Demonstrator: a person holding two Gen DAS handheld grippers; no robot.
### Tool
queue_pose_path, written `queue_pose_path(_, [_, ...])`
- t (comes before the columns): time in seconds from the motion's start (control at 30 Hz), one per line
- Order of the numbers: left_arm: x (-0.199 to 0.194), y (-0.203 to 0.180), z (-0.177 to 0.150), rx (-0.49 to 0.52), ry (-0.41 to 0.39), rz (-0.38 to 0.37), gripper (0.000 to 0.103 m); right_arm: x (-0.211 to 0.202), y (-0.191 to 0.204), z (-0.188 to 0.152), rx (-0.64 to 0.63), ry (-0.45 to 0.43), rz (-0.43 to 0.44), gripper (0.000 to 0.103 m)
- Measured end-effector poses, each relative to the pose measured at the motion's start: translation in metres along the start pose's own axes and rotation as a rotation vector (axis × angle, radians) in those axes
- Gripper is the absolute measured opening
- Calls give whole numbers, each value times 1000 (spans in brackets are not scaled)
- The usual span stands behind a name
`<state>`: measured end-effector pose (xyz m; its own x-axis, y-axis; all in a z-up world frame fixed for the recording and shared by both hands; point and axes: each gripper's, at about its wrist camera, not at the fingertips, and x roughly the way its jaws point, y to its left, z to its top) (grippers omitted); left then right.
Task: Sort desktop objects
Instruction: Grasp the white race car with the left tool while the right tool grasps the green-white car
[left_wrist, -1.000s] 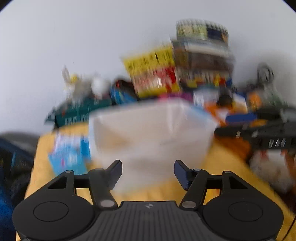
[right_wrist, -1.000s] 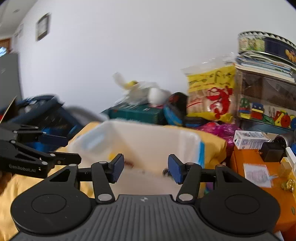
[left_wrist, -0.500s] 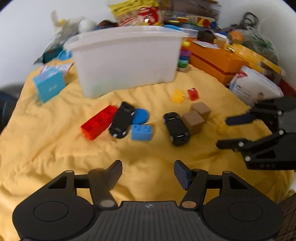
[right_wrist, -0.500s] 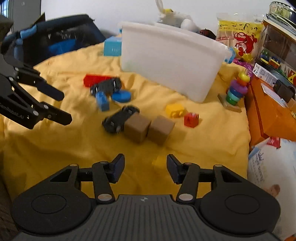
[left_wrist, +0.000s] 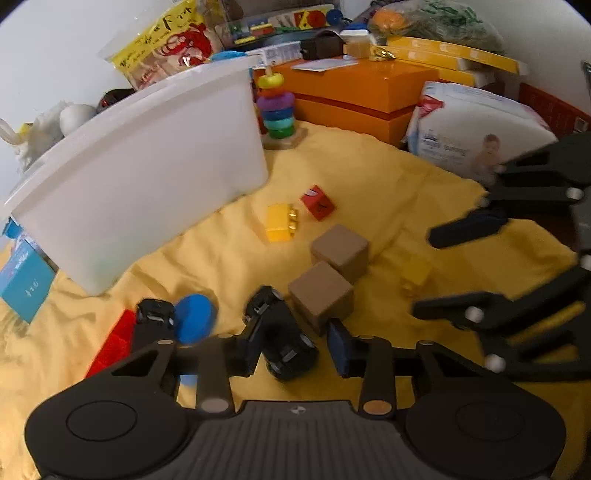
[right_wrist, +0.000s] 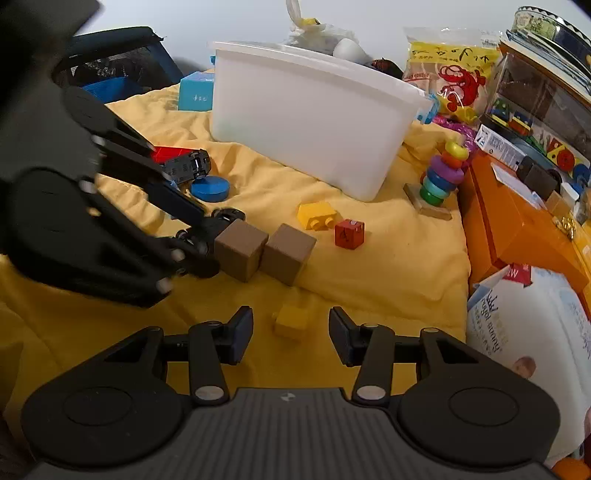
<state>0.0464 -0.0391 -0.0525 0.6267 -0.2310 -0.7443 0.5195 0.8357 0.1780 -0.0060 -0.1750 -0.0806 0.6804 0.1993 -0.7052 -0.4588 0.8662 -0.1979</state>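
Toys lie on a yellow cloth (left_wrist: 388, 184) before a white bin (left_wrist: 147, 155). My left gripper (left_wrist: 291, 352) is open, its jaws on either side of a black toy car (left_wrist: 280, 339); it also shows in the right wrist view (right_wrist: 195, 236). Two brown cubes (left_wrist: 330, 273) touch the car's front. My right gripper (right_wrist: 291, 334) is open around a small yellow brick (right_wrist: 291, 320), seen also in the left wrist view (left_wrist: 415, 275). Farther off lie a yellow brick (left_wrist: 280, 222), a red cube (left_wrist: 317, 203), a blue disc (left_wrist: 194, 323), a second black car (left_wrist: 153, 317) and a red brick (left_wrist: 114, 343).
A ring stacker (left_wrist: 277, 107) stands right of the bin. Orange boxes (left_wrist: 365, 92) and a white diaper pack (left_wrist: 476, 129) border the cloth on the right. A blue box (left_wrist: 26, 284) sits left of the bin, with a dark bag (right_wrist: 118, 62) beyond.
Both grippers have tilted down from the bin and moved in low over the cloth. The left one now straddles the black car, the right one the small yellow brick.
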Motion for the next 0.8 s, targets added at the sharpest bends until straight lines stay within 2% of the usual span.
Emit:
queue_pose_path(0.07, [0, 11, -1, -60, 4, -6, 27, -2, 1, -1, 2, -4, -1, 49])
queue_pose_path(0.13, [-4, 31, -5, -196, 16, -73, 19, -4, 3, 0, -4, -15, -2, 49])
queue_pose_path(0.3, [-22, 79, -45, -649, 62, -340, 18, -5, 5, 5, -6, -40, 14, 49])
queue_pose_path(0.37, [-30, 84, -66, -752, 76, -393, 18, -5, 5, 11, 8, -59, 38, 49])
queue_pose_path(0.43, [-39, 87, -79, -779, 77, -377, 20, -7, 5, 21, 30, -97, 84, 49])
queue_pose_path(0.47, [-42, 90, -84, -777, 74, -338, 27, -6, 4, 27, 49, -112, 123, 49])
queue_pose_path(0.57, [-52, 97, -93, -744, 57, -196, 38, 11, 1, 53, 143, -110, 259, 49])
queue_pose_path(0.7, [-63, 94, -93, -642, 55, -129, 40, 52, 7, 81, 240, -74, 353, 51])
queue_pose_path(0.8, [-69, 85, -90, -566, 40, -134, 43, 81, 13, 97, 227, -73, 378, 51])
